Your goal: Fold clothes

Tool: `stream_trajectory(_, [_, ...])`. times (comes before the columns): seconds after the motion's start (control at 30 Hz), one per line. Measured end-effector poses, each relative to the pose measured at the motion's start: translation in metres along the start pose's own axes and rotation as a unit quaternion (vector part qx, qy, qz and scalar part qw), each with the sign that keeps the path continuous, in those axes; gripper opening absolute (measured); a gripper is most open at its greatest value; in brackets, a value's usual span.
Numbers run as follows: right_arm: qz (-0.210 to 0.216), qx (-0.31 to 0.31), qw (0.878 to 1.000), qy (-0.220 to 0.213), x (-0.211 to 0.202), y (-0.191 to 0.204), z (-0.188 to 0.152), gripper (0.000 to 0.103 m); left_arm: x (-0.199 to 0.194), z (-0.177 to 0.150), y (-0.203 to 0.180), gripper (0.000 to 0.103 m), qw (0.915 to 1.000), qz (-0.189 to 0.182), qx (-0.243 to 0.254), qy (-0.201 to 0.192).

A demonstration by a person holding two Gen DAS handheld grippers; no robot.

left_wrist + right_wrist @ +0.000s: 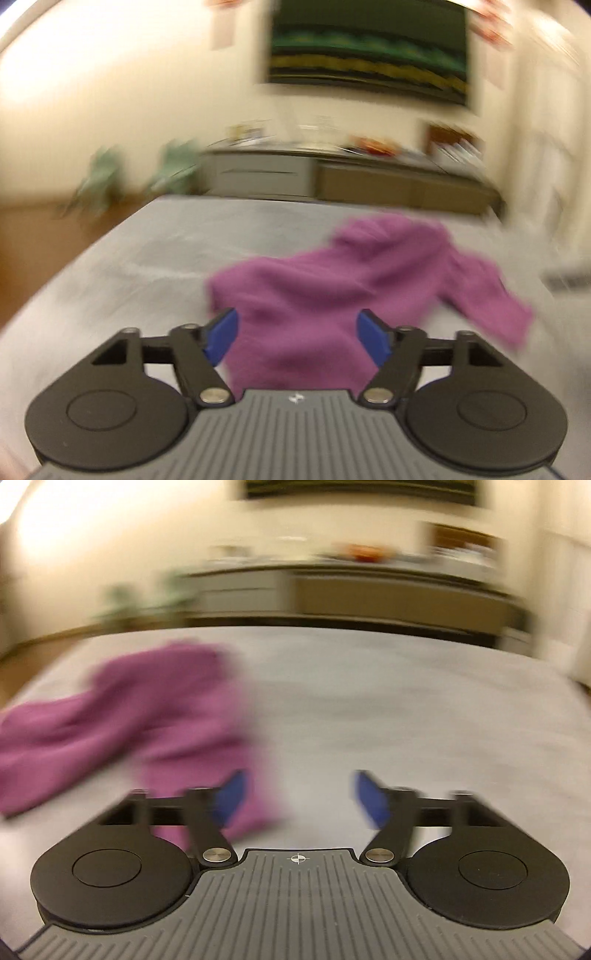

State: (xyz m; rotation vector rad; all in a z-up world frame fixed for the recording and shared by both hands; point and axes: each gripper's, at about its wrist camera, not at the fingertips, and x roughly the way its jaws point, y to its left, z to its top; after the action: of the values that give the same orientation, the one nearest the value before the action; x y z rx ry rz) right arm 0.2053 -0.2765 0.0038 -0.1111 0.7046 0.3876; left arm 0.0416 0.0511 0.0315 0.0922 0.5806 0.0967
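left gripper [297, 332]: jaws wide apart, over purple garment [332, 295] | right gripper [299, 799]: jaws wide apart, holds nothing | garment: lies crumpled on grey bed [406, 720], left of right gripper

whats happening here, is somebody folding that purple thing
Not yet. A person holds a two-finger tool in each hand over a grey bed. A purple garment lies crumpled and unfolded on it. The left tool is open, aimed at the garment's near edge, gripping nothing. The right tool is open too, over bare bed just right of the garment. Both views are motion-blurred.
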Motion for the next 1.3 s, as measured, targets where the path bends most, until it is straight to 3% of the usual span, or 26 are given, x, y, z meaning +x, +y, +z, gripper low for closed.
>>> stream_trajectory(0.1, [0.077, -0.075, 0.994, -0.007, 0.013, 0.064, -0.010, 0.087, 0.020, -0.022, -0.043, 0.085, 0.9935, 0.015, 0.112, 0.015])
stream_trajectory(0.17, [0.078, -0.113, 0.990, 0.003, 0.032, 0.087, -0.017, 0.087, 0.044, -0.033, -0.055, 0.083, 0.9887, 0.033, 0.142, 0.035])
stream_trajectory(0.2, [0.074, -0.127, 0.989, 0.011, 0.042, 0.095, -0.019, 0.086, 0.057, -0.035, -0.055, 0.073, 0.9875, 0.040, 0.144, 0.050])
stream_trajectory(0.27, [0.063, -0.137, 0.988, 0.031, 0.054, 0.100, -0.022, 0.070, 0.065, -0.028, -0.039, 0.049, 0.9910, 0.042, 0.113, 0.059])
stream_trajectory(0.3, [0.055, -0.128, 0.989, 0.041, 0.061, 0.095, -0.017, 0.050, 0.067, -0.023, -0.030, 0.008, 0.9928, 0.042, 0.094, 0.061])
stream_trajectory(0.33, [0.052, -0.105, 0.992, 0.047, 0.063, 0.085, -0.013, 0.026, 0.070, -0.018, -0.021, 0.003, 0.9943, 0.041, 0.075, 0.063])
stream_trajectory(0.37, [0.044, -0.093, 0.993, 0.052, 0.060, 0.078, -0.013, 0.010, 0.072, -0.013, -0.012, 0.003, 0.9954, 0.041, 0.057, 0.065])
stream_trajectory(0.43, [0.023, -0.096, 0.993, 0.064, 0.056, 0.060, -0.012, 0.005, 0.065, 0.002, 0.013, 0.003, 0.9978, 0.039, 0.004, 0.053])
stream_trajectory(0.5, [-0.012, -0.097, 0.993, 0.061, 0.043, 0.032, -0.012, 0.004, 0.036, 0.027, 0.051, 0.003, 0.9964, 0.033, -0.077, 0.009])
stream_trajectory(0.57, [-0.096, -0.114, 0.988, 0.045, 0.027, 0.000, -0.012, 0.004, 0.002, 0.050, 0.085, 0.003, 0.9887, 0.039, -0.139, -0.038])
stream_trajectory(0.63, [-0.184, -0.111, 0.976, 0.035, 0.001, -0.040, -0.014, 0.004, -0.023, 0.069, 0.109, 0.003, 0.9817, 0.037, -0.177, -0.060])
stream_trajectory(0.67, [-0.220, -0.101, 0.969, 0.038, -0.007, -0.060, -0.018, 0.004, -0.029, 0.074, 0.116, 0.003, 0.9806, 0.028, -0.185, -0.057])
stream_trajectory(0.77, [-0.312, -0.069, 0.946, 0.050, -0.030, -0.115, -0.033, 0.005, -0.016, 0.067, 0.109, 0.003, 0.9876, 0.029, -0.154, -0.011])
stream_trajectory(0.87, [-0.355, -0.055, 0.930, 0.074, -0.038, -0.141, -0.047, 0.019, 0.009, 0.035, 0.094, 0.003, 0.9897, 0.018, -0.140, 0.023])
stream_trajectory(0.93, [-0.322, -0.030, 0.946, 0.037, -0.052, -0.134, -0.044, 0.048, 0.016, 0.011, 0.089, 0.003, 0.9881, 0.006, -0.151, 0.032])
stream_trajectory(1.0, [-0.219, -0.013, 0.976, -0.010, -0.070, -0.111, -0.040, 0.063, 0.019, -0.001, 0.092, 0.003, 0.9874, 0.005, -0.153, 0.039])
stream_trajectory(1.03, [-0.166, -0.004, 0.986, -0.034, -0.078, -0.099, -0.038, 0.072, 0.020, -0.002, 0.094, 0.003, 0.9882, 0.007, -0.148, 0.040])
stream_trajectory(1.1, [-0.056, -0.052, 0.996, -0.049, -0.085, -0.063, -0.042, 0.088, 0.018, -0.001, 0.097, 0.003, 0.9898, 0.007, -0.139, 0.031])
stream_trajectory(1.13, [-0.019, -0.106, 0.993, -0.049, -0.084, -0.042, -0.047, 0.096, 0.017, 0.000, 0.098, 0.003, 0.9906, 0.006, -0.135, 0.025])
stream_trajectory(1.2, [-0.005, -0.212, 0.977, -0.030, -0.070, -0.010, -0.058, 0.096, 0.018, 0.000, 0.096, 0.004, 0.9921, 0.007, -0.124, 0.019])
stream_trajectory(1.27, [-0.004, -0.257, 0.967, -0.003, -0.053, -0.002, -0.067, 0.096, 0.019, -0.002, 0.094, 0.005, 0.9935, 0.007, -0.113, 0.014])
stream_trajectory(1.3, [-0.001, -0.260, 0.966, 0.005, -0.047, -0.001, -0.068, 0.096, 0.020, -0.002, 0.093, 0.015, 0.9942, 0.008, -0.107, 0.011])
